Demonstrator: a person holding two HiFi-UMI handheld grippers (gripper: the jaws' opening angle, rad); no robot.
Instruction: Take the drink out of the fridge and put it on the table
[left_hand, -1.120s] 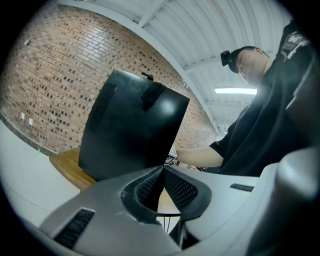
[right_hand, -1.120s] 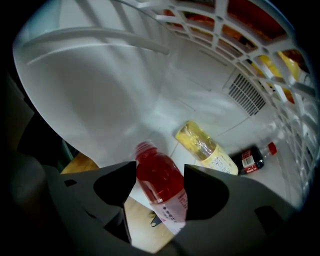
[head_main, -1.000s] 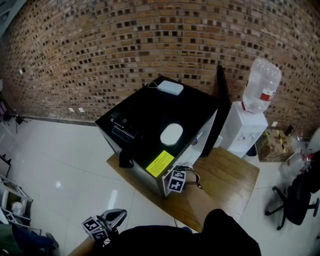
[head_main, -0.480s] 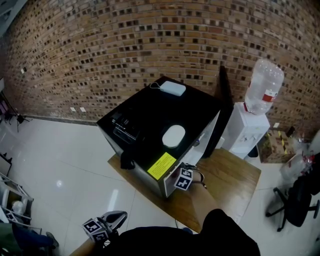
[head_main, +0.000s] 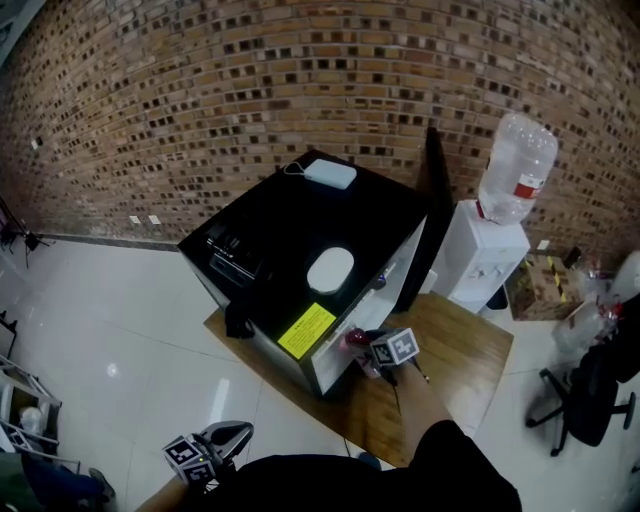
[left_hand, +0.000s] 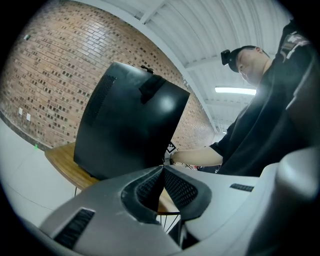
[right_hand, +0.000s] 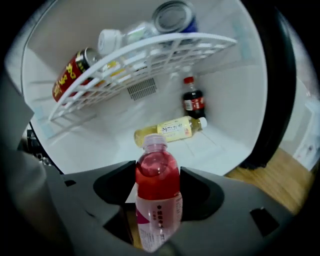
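right gripper (right_hand: 157, 186) here: my jaws are pinching the drink (right_hand: 155, 167), one pad on each side of its body. it's a clear bottle w/ red liquid, white cap and a pale label low down, standing about upright between my pads. the cap end points at the fridge's inside. from the head view, my right gripper (head_main: 375, 352) sits just outside the fridge (head_main: 300, 220) front, low by its corner. the drink (head_main: 355, 340) is a small red spot beside the marker cube. below it is the wood table (head_main: 460, 340) that the fridge stands on. can't tell if the bottle base touches the wood.

the fridge is wide open, w/ the door (head_main: 435, 220) swung out to the right. inside, the wire shelf (right_hand: 150, 60) carries a red can (right_hand: 72, 75) on its side, a clear bottle (right_hand: 120, 37) and a blue can (right_hand: 172, 15). on the floor of the fridge a cola bottle (right_hand: 192, 100) stands upright at the back. a yellow bottle (right_hand: 170, 130) lies flat just in front of it.

left gripper (left_hand: 162, 170): jaws pressed together, nothing between them. it hangs low on the left side, well apart from the fridge (head_main: 215, 440). its view takes in the fridge's black back and the person's arm reaching round.

on the fridge top there's a yellow sticker (head_main: 307, 330) near the front edge and a white box (head_main: 330, 173) at the back. the water dispenser (head_main: 485, 255) stands right of the door w/ its jug (head_main: 515, 170) on top. a brick wall (head_main: 200, 90) runs behind it all.
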